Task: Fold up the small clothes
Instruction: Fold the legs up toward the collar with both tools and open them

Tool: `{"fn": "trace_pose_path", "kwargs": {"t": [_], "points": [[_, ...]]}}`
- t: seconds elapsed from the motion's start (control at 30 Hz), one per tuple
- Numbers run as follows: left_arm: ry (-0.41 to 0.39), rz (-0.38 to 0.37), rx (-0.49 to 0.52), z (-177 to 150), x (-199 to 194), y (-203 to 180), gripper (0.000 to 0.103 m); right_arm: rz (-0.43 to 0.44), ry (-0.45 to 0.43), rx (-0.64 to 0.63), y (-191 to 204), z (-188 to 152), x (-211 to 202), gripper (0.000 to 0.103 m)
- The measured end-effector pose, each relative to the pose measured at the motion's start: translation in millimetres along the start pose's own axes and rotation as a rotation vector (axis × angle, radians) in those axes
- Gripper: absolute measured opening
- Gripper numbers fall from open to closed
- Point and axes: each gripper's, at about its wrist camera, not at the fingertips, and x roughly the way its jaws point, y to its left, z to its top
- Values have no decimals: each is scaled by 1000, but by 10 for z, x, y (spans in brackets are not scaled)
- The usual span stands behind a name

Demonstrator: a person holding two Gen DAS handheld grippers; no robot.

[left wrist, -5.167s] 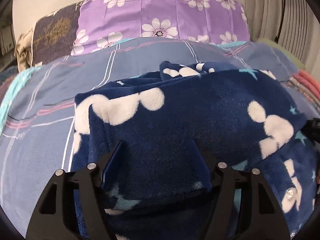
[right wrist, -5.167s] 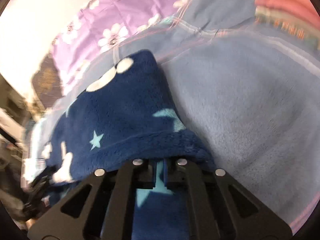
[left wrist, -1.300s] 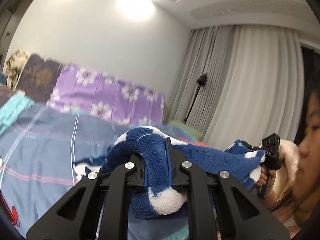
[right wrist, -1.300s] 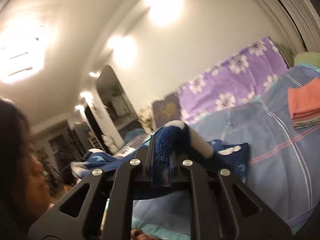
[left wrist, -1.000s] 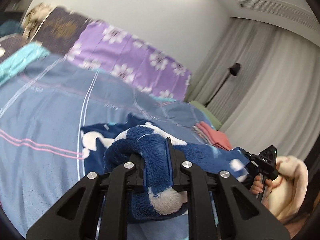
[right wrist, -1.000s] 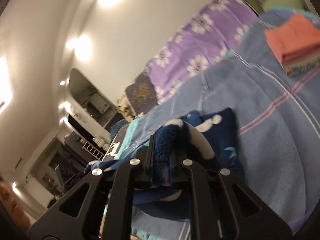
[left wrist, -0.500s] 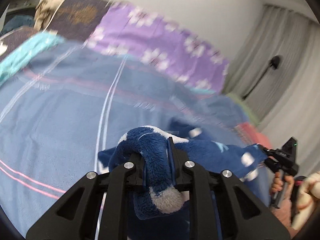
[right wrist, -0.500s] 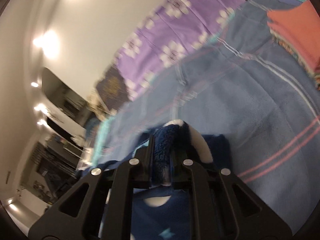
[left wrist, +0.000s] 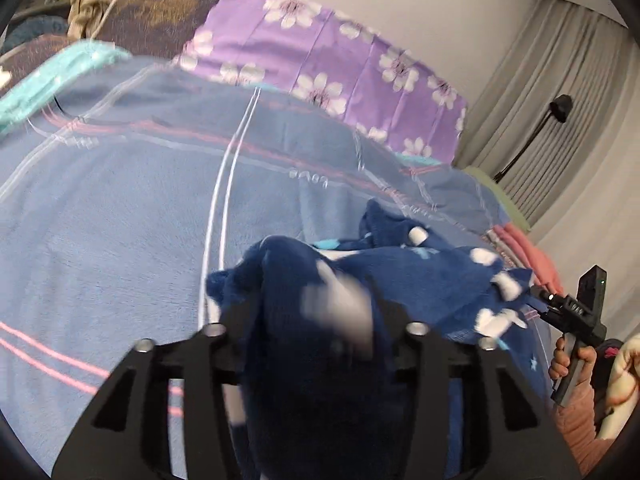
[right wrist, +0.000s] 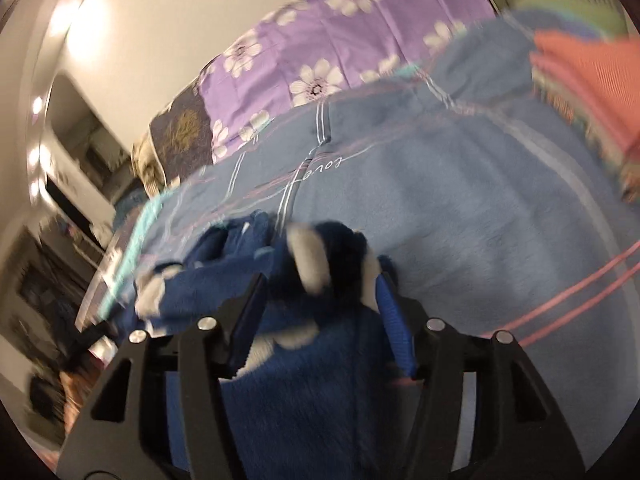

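Garment (left wrist: 420,280) on blanket (left wrist: 120,220); pillow (left wrist: 340,68) behind.

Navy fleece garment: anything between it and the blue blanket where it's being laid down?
Nothing visible. The navy fleece garment meets bare blue blanket; both grippers' jaws are opening, fleece between them. The folded pink stack lies aside.

Navy white-spotted fleece garment (left wrist: 400,280); purple flowered pillow (left wrist: 320,60)

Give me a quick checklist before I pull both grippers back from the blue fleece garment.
1. Left gripper jaws opening, fleece between them: ok.
2. Right gripper jaws opening, fleece between them: ok.
3. Navy fleece garment down on the blue blanket: ok.
4. Fleece free of both sets of pads: cannot tell, blurred.
5. Fold lying flat and even: not ok, bunched.
6. Clear of the folded coral stack: ok.
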Motion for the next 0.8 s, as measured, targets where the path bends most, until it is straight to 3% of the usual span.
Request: {"fn": "trace_pose_path", "kwargs": {"t": [0.1,0.17,0.3,0.4,0.5,0.53,0.57,0.6,0.67,0.8], "points": [[-67,62,123,-32,-307,-98,67,-112,22,-165,71,-71,-25,68],[-69,107,214,-68,-357,-152,72,-154,52,-238,101,-95,59,69],[50,246,404,-150,3,-226,72,-148,94,-291,136,-20,323,72],[84,289,511,-92,280,-253,72,-109,102,-283,144,125,520,72],[73,229,449,217,476,-187,72,16,96,-187,77,334,655,71],[69,194,420,291,494,-156,54,77,93,-126,25,404,691,66],[71,129,370,403,531,-113,14,135,100,-60,-33,460,729,40],[76,101,324,456,552,-66,13,160,109,-4,-79,500,769,20],[79,62,187,593,637,79,13,156,123,139,-255,555,874,19],[162,79,71,519,919,284,13,118,170,184,-373,495,1042,21]]}}
